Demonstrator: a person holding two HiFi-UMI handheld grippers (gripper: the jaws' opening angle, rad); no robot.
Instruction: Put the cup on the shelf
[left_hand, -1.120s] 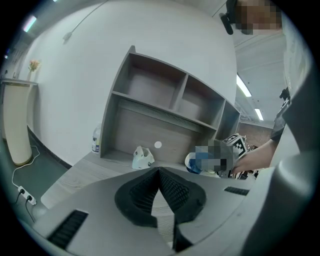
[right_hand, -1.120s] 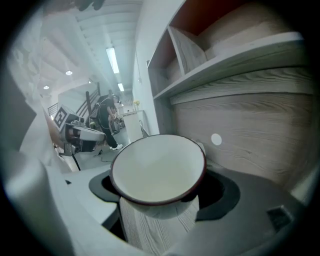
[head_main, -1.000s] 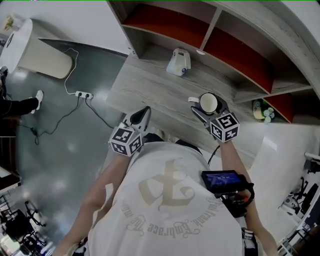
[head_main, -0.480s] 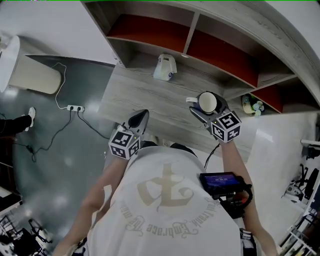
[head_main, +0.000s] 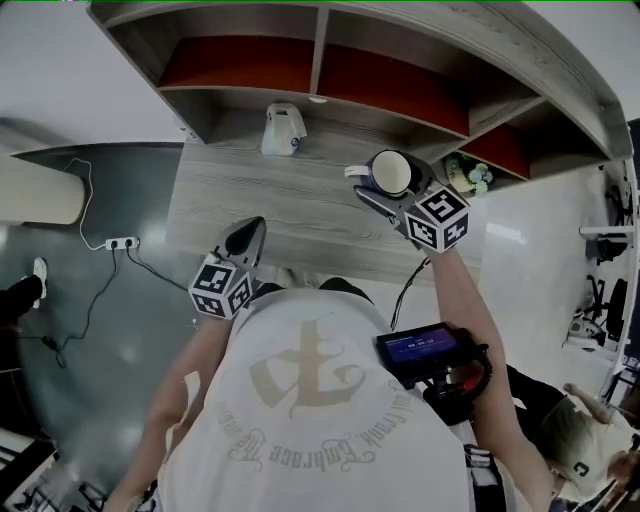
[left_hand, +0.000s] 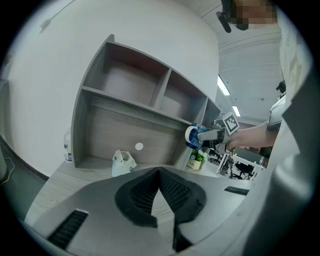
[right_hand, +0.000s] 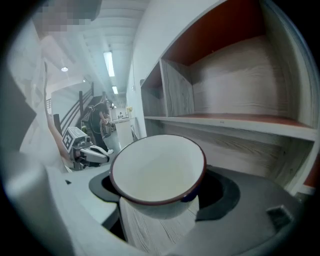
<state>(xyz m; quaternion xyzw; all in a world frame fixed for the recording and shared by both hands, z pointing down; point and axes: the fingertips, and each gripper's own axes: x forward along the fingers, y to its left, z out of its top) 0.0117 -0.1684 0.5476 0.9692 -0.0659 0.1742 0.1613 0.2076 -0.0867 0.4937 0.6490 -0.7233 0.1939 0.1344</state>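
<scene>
A blue cup (head_main: 390, 172) with a white inside and a dark rim (right_hand: 158, 169) sits between the jaws of my right gripper (head_main: 385, 190), which is shut on it and holds it in the air in front of the shelf unit (head_main: 320, 60). The left gripper view catches the same cup (left_hand: 192, 136) level with the shelf board's right end. My left gripper (head_main: 247, 238) hovers above the grey wooden tabletop (head_main: 300, 205) with its jaws (left_hand: 159, 192) shut and nothing in them. The shelf's upper compartments (left_hand: 131, 80) are empty.
A white plastic bag (head_main: 282, 130) stands at the back of the table under the shelf board. A small potted plant (head_main: 468, 175) sits at the shelf's right end, and a white bottle (left_hand: 68, 147) stands left of the shelf. Cables and a power strip (head_main: 118, 243) lie on the floor at left.
The right gripper has lifted the cup upward, closer to the shelf. The head view has tilted, so more of the shelf shows. The left gripper shifted slightly left.
</scene>
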